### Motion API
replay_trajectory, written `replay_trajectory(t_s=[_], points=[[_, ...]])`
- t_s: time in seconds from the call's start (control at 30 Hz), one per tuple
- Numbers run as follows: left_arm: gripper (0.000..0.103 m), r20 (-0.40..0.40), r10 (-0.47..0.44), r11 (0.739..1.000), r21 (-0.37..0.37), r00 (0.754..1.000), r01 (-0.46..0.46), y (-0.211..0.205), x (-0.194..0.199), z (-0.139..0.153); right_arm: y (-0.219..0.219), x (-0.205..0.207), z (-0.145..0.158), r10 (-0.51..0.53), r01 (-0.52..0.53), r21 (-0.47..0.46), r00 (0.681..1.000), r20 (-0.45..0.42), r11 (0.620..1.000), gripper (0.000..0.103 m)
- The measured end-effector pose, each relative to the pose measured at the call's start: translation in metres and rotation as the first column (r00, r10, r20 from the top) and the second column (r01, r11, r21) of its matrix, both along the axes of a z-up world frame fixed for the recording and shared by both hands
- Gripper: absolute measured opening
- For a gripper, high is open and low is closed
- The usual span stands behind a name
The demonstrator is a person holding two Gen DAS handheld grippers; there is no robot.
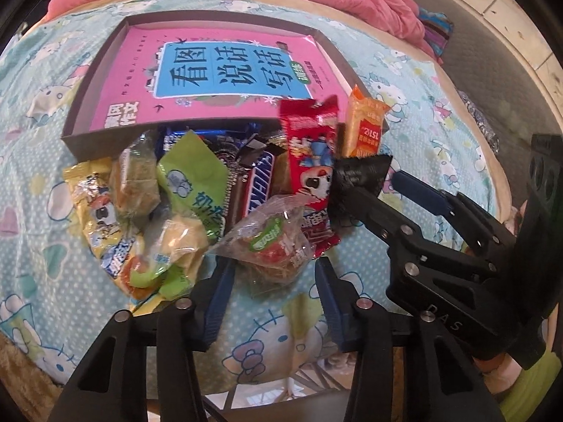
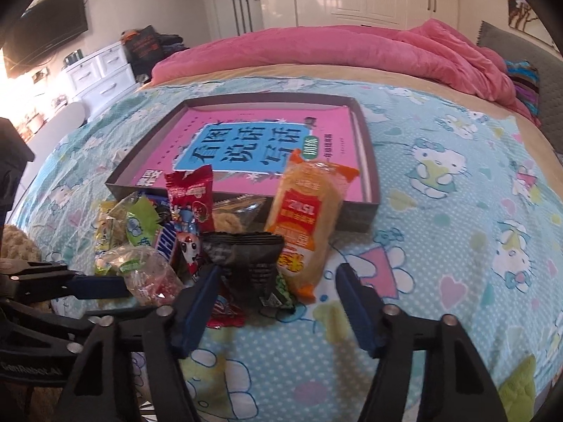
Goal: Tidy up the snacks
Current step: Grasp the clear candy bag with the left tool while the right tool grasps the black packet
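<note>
The left hand-held gripper (image 1: 272, 281) stands part-open around a clear crinkled candy bag (image 1: 271, 242), pads apart from it. The right hand-held gripper (image 2: 278, 281), part-open, has one pad touching a black foil packet (image 2: 246, 256). Both snacks lie just before the shallow grey cardboard box (image 2: 369, 161) on the bed.

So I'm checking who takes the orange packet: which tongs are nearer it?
Right. The right tongs sit just below the orange packet; the left tongs are across the pile.
</note>
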State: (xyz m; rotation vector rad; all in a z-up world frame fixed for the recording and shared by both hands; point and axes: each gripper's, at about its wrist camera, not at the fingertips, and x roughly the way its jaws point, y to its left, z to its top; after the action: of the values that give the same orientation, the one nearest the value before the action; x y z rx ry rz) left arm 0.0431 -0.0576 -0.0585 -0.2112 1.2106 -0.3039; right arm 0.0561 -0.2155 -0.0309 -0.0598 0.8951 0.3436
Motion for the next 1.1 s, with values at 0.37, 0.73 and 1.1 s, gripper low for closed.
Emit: replay_trajectory(t_s=[0.37,0.73,1.1], points=[[0.042,-0.013,0.032,0.999,-0.011,0.999,-0.032,-0.002,0.011,-0.008,0.008,0.012,-0.008,0.044,-0.044,0.005,0.999,-0.022,0.999,0.046],[0.040,-0.022,0.034,0.998,-0.054,0.999,-0.035,-0.003,0.014,-0.012,-0.004,0.014,-0.006,0.047,-0.045,0.084,0.999,-0.021,0.995,0.034],[0.040,0.081,0.037,0.992,-0.122,0.996,-0.027,0.016,0.002,0.020,-0.027,0.005,0.020,-0.011,0.008,0.189,1.000,0.016,0.982,0.034]])
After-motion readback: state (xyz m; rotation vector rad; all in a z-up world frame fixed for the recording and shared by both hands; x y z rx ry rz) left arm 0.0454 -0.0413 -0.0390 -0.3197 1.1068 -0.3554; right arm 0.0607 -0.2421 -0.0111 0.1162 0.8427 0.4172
